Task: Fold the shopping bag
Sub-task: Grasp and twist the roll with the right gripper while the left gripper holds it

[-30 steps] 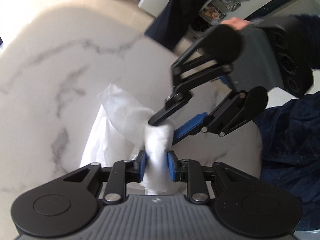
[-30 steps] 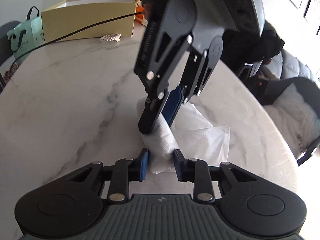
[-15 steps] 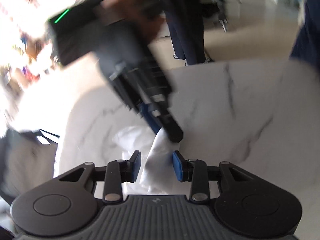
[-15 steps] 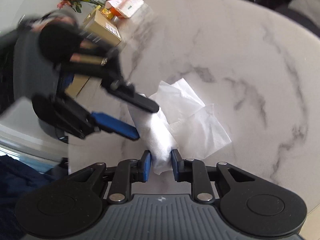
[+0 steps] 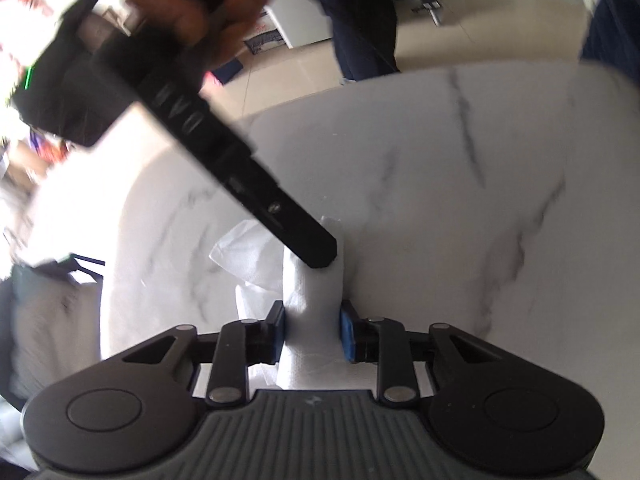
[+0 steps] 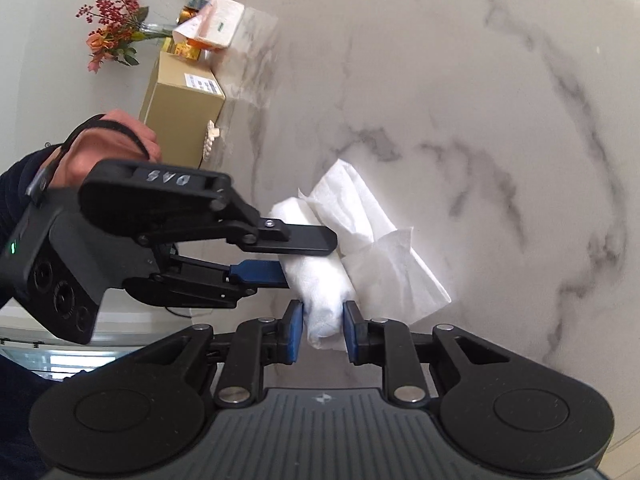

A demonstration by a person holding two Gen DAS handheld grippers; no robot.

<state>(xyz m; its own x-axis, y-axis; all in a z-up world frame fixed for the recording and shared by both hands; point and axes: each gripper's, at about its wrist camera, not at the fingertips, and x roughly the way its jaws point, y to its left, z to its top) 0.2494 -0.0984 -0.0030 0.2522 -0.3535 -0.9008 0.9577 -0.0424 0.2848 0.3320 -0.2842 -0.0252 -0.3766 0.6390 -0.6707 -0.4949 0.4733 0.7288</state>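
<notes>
There is one shopping bag (image 6: 320, 276) here, white and thin, rolled into a tight tube at one end while the rest is lying loose and crumpled on the marble surface (image 6: 460, 80). Two grippers are working on it, one in each hand.

The right gripper (image 6: 322, 330) is pinching the near end of the roll, its two blue-padded fingers (image 6: 295, 330) sitting tight against either side of the tube. The left gripper (image 6: 308, 256) is coming in from the side and gripping the same roll farther along, one black finger lying over the top of it and the blue pad pressing in from below. Its fingers have just been closing a little on the bag. In the left wrist view the roll (image 5: 312, 320) is standing up between that gripper's (image 5: 312, 330) pads, touching both, and the right gripper's dark finger (image 5: 296, 236) is crossing above it; that view is blurred, so the contact there is hard to judge.

A hand (image 6: 104, 148) with a dark sleeve is holding the left gripper. At the far edge of the surface one cardboard box (image 6: 180, 116) is sitting, with one bunch of flowers (image 6: 110, 40) beside it.
</notes>
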